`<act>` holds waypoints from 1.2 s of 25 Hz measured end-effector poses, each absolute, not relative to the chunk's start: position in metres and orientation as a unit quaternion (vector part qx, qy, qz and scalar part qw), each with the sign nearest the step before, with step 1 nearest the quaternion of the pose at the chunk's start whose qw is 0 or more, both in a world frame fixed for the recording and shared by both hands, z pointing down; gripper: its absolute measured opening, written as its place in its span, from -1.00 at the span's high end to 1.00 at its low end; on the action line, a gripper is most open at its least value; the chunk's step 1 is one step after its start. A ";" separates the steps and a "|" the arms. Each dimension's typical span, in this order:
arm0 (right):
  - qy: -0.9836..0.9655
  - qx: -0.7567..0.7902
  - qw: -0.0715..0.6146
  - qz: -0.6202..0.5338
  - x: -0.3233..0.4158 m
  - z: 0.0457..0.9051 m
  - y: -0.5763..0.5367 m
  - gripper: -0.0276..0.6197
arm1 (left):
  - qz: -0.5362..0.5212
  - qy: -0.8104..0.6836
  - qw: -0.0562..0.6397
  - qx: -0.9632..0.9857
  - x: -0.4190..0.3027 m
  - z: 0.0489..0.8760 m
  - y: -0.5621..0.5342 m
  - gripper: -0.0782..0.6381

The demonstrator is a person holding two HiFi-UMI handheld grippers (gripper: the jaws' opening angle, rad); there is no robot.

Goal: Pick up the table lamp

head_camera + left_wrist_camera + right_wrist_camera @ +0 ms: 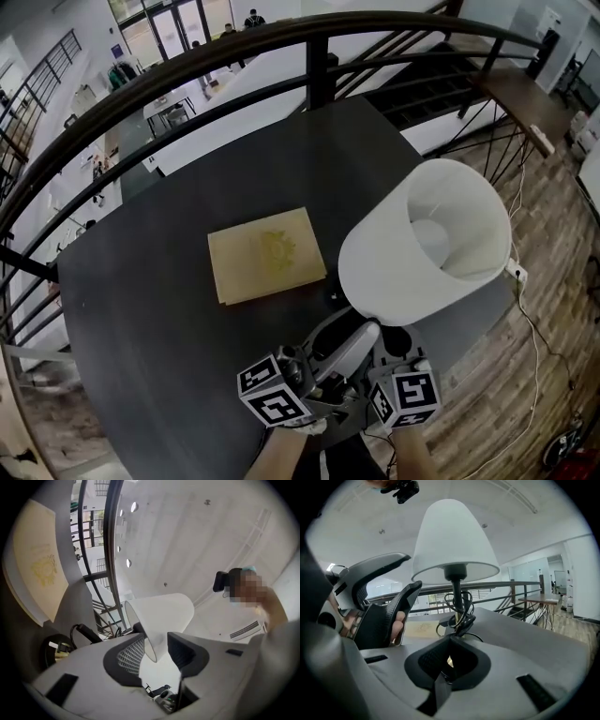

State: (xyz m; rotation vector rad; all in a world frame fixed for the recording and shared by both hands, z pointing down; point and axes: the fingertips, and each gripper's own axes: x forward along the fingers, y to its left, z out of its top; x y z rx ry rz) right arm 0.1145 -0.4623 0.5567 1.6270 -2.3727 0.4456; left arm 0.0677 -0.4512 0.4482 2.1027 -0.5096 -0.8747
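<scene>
This looks like a big office building. The dark table (141,309) sits on a high floor by a curved black railing (321,70). Far below are glass doors (173,28) and people (230,31). Stairs (422,94) go down nearby.

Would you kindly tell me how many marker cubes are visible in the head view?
2. The left cube is at the bottom centre. The right cube sits beside it, just below the lampshade. No others show.

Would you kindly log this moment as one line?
white-shaded table lamp: upright on dark round table | left claw: open | right claw: shut, facing lamp
</scene>
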 end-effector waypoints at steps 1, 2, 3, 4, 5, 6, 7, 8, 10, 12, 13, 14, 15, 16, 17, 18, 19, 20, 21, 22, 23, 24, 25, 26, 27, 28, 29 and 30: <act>-0.811 0.553 0.115 0.154 0.114 0.558 -0.463 0.94 | -0.349 -0.192 0.395 0.828 0.069 0.446 -0.451 0.35; -0.812 0.550 0.114 0.156 0.113 0.559 -0.464 0.94 | -0.355 -0.184 0.398 0.826 0.070 0.445 -0.452 0.35; -0.813 0.549 0.113 0.158 0.113 0.560 -0.464 0.94 | -0.362 -0.177 0.402 0.823 0.071 0.444 -0.452 0.32; -0.814 0.547 0.111 0.160 0.112 0.561 -0.465 0.94 | -0.369 -0.171 0.406 0.818 0.070 0.443 -0.452 0.32; -0.814 0.547 0.110 0.161 0.112 0.562 -0.466 0.94 | -0.377 -0.166 0.410 0.814 0.070 0.443 -0.453 0.32; -0.814 0.547 0.110 0.162 0.112 0.562 -0.467 0.94 | -0.384 -0.163 0.413 0.809 0.069 0.442 -0.454 0.32; -0.814 0.547 0.109 0.162 0.112 0.563 -0.468 0.94 | -0.389 -0.163 0.415 0.806 0.069 0.441 -0.455 0.32; -0.814 0.547 0.109 0.163 0.112 0.563 -0.468 0.94 | -0.392 -0.164 0.417 0.803 0.069 0.441 -0.456 0.31; -0.814 0.548 0.107 0.163 0.111 0.562 -0.469 0.94 | -0.396 -0.166 0.420 0.799 0.069 0.438 -0.459 0.31; -0.814 0.548 0.107 0.161 0.113 0.561 -0.471 0.94 | -0.397 -0.167 0.425 0.796 0.072 0.436 -0.461 0.31; -0.814 0.548 0.107 0.161 0.114 0.562 -0.471 0.94 | -0.398 -0.165 0.429 0.794 0.073 0.436 -0.462 0.31; -0.814 0.547 0.107 0.162 0.116 0.562 -0.471 0.94 | -0.400 -0.163 0.434 0.790 0.074 0.437 -0.463 0.32; -0.814 0.547 0.106 0.164 0.118 0.563 -0.472 0.94 | -0.402 -0.160 0.441 0.786 0.075 0.438 -0.463 0.34; -0.815 0.546 0.105 0.167 0.118 0.564 -0.472 0.94 | -0.405 -0.156 0.448 0.782 0.075 0.438 -0.464 0.35; -0.815 0.544 0.103 0.170 0.119 0.564 -0.473 0.94 | -0.408 -0.154 0.454 0.777 0.075 0.438 -0.464 0.36; -0.815 0.543 0.102 0.171 0.119 0.564 -0.473 0.94 | -0.410 -0.153 0.459 0.774 0.076 0.438 -0.466 0.36; -0.815 0.543 0.102 0.172 0.120 0.563 -0.474 0.94 | -0.410 -0.154 0.462 0.771 0.076 0.437 -0.467 0.36; -0.815 0.543 0.103 0.173 0.120 0.563 -0.476 0.94 | -0.409 -0.157 0.463 0.771 0.077 0.436 -0.469 0.37; -0.814 0.544 0.105 0.175 0.121 0.563 -0.477 0.94 | -0.407 -0.161 0.464 0.770 0.078 0.434 -0.472 0.37; -0.812 0.545 0.108 0.177 0.121 0.563 -0.478 0.94 | -0.405 -0.167 0.465 0.769 0.078 0.433 -0.474 0.37; -0.811 0.546 0.110 0.179 0.120 0.564 -0.478 0.94 | -0.405 -0.172 0.468 0.767 0.077 0.430 -0.477 0.37; -0.810 0.546 0.113 0.182 0.120 0.564 -0.479 0.94 | -0.405 -0.176 0.472 0.763 0.076 0.428 -0.480 0.38; -0.809 0.546 0.113 0.185 0.120 0.565 -0.480 0.94 | -0.406 -0.179 0.475 0.760 0.075 0.427 -0.483 0.38; -0.809 0.546 0.111 0.190 0.121 0.565 -0.482 0.94 | -0.406 -0.182 0.478 0.758 0.076 0.425 -0.487 0.39; -0.808 0.545 0.106 0.197 0.124 0.566 -0.485 0.92 | -0.406 -0.183 0.480 0.756 0.079 0.424 -0.491 0.39; -0.807 0.544 0.099 0.207 0.128 0.566 -0.487 0.84 | -0.406 -0.182 0.482 0.755 0.082 0.424 -0.494 0.39; -0.806 0.543 0.093 0.216 0.132 0.566 -0.489 0.77 | -0.407 -0.181 0.484 0.753 0.085 0.423 -0.497 0.40; -0.805 0.541 0.089 0.225 0.135 0.567 -0.490 0.77 | -0.408 -0.179 0.488 0.751 0.088 0.421 -0.499 0.41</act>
